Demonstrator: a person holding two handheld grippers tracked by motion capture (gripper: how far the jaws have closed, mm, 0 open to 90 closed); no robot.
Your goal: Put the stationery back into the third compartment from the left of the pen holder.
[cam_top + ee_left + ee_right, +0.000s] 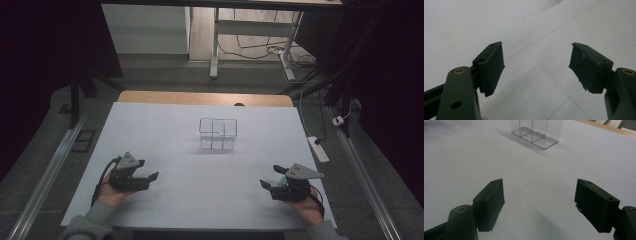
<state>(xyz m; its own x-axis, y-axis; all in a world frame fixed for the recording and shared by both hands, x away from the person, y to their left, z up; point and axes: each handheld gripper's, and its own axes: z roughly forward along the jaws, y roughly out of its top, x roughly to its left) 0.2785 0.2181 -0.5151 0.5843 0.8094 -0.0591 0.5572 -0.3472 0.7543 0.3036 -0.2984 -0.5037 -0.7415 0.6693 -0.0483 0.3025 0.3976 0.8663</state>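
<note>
A clear divided container [218, 134] stands mid-desk [150, 125], well ahead of and between the left gripper [148, 170] and right gripper [271, 176], both held low with jaws wide apart and empty, neither plainly nearer.

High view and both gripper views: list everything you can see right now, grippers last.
Clear divided container: one, transparent, centre of the table, toward the far side.
Table: one, white top with a wooden far edge.
Power strip: one, white, on the floor right of the table.
Left gripper: one, black, near-left of the table, open, holding nothing.
Right gripper: one, black, near-right, open, holding nothing.
Hands: two, one on each gripper.
</note>
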